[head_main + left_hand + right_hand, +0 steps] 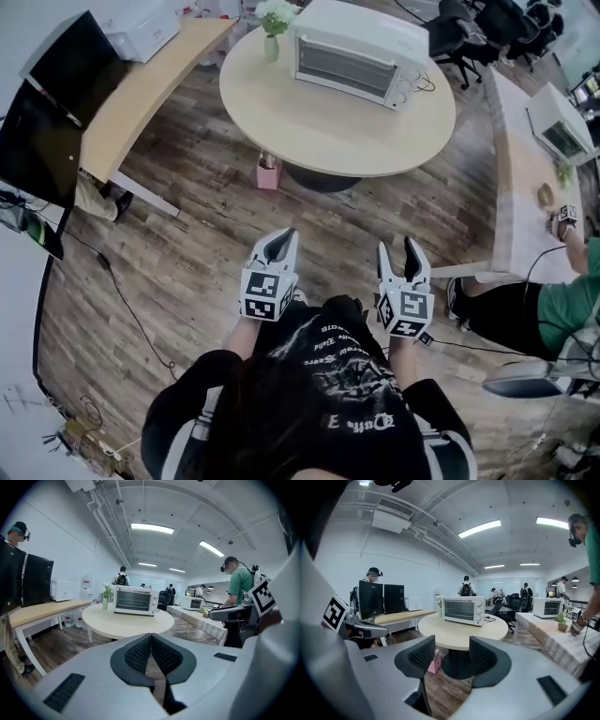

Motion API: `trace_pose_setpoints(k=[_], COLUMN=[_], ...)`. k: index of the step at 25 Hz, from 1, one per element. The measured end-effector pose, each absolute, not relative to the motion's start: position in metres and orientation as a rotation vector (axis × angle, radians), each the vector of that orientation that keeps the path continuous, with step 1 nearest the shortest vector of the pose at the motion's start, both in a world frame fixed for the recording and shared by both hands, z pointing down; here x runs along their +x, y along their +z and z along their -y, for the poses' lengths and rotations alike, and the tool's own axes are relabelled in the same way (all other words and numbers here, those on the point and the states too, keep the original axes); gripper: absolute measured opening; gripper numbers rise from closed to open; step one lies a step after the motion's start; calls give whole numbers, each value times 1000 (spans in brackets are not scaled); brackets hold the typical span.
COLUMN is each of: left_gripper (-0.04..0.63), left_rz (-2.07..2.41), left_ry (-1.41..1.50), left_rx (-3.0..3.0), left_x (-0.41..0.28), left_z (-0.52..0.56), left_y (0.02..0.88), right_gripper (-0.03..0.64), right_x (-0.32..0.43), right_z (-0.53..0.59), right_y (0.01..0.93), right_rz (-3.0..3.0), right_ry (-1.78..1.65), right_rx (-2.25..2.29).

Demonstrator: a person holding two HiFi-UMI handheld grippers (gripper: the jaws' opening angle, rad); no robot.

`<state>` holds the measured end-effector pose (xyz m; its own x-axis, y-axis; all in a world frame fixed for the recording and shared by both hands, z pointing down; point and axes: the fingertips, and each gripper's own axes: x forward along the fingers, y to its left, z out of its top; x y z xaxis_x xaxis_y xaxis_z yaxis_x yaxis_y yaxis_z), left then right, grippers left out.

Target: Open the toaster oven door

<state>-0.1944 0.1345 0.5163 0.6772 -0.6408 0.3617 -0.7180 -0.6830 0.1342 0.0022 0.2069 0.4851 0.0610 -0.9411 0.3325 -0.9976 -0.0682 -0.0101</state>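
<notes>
Jaws on left gripper point(281, 246) pressed together, nothing between them; right gripper point(403, 259) jaws apart, empty. Both held low over wood floor point(202, 234), well apart from round table point(319, 131). Toaster oven point(352, 54) sits toward the table's far edge, door closed, small vase point(272, 33) near it at left in the head view. Long desk point(141, 94) with dark monitors point(52, 103) at left. Second table point(516, 187) with another oven point(561, 131) at right, person in green point(562, 305) beside it.
</notes>
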Motion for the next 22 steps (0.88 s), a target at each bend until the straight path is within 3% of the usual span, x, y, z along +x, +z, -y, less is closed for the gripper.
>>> trace_pose_setpoints(k=[12,22], left_gripper=[20,20], left_rz=[1056,1127], left_ry=[491,495], left_rx=[2567,2536], left_x=[-192,-149], left_z=[-100,-12], left_y=[538,540], right_gripper=[233,222], right_x=[-3,61], right_z=[-144,-47], right_y=[494,499], right_rz=[2022,2026], right_ry=[448,477], right_rx=[2050,2077])
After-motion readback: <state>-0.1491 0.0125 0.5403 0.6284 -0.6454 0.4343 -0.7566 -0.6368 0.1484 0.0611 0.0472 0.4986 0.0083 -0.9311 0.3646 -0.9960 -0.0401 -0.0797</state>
